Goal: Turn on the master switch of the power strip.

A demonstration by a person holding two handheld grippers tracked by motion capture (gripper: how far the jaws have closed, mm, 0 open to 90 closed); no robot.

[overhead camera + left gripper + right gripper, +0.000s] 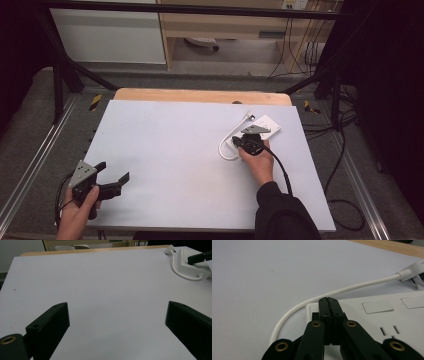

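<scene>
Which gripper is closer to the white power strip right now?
Right. The right gripper is over the white power strip; the left gripper is far across the table.

Grey carpet [30, 130] surrounds the pale worktop [165, 150]; a wooden cabinet [225, 25] and dangling cables [295, 45] stand behind.

The right gripper [247, 136] and hand [260, 162] cover much of the white power strip [267, 125] in the high view. The strip's far end runs off the right gripper view's right edge, as does its plug [412, 271]. Whether the closed jaws touch the strip is unclear. Socket details are too small in the left gripper view.
</scene>
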